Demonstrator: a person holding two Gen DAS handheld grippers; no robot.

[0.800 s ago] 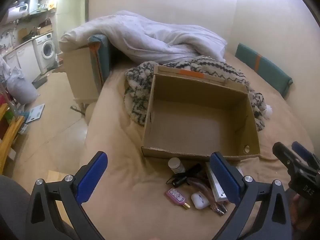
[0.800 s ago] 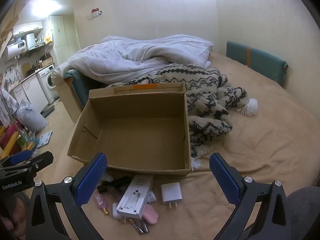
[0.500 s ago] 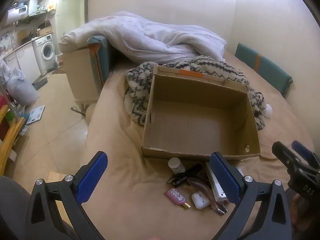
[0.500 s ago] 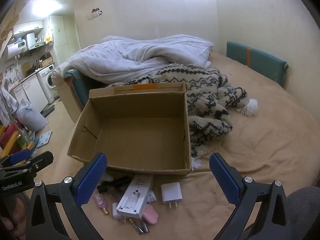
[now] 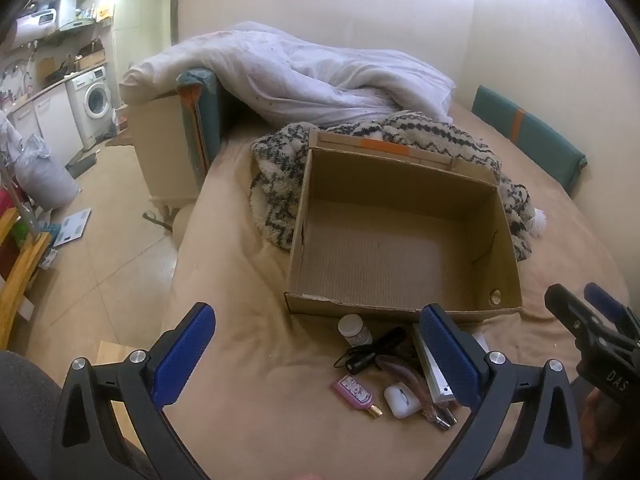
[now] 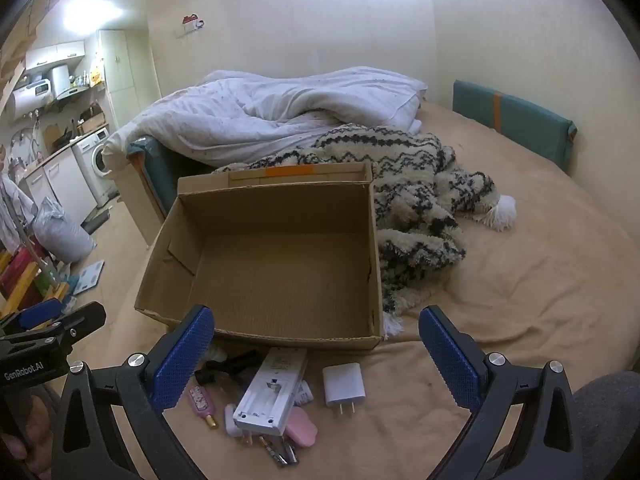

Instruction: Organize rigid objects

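Hovering: left hand-held gripper [image 5: 316, 352] tilted down, wide open, empty | right hand-held gripper [image 6: 316, 354] likewise | cardboard box [image 6: 272, 332] ahead

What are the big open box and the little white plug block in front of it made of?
The box looks like plain brown corrugated cardboard, matte: ribbed floor, torn raw edges. The white plug block seems to be smooth moulded plastic with a slight sheen, and its two prongs look like metal.

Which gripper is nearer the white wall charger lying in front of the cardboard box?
Right. The right gripper hangs open right over the white wall charger, which lies between its fingers in its view. The left gripper is off to the charger's left, over the pink bottle.
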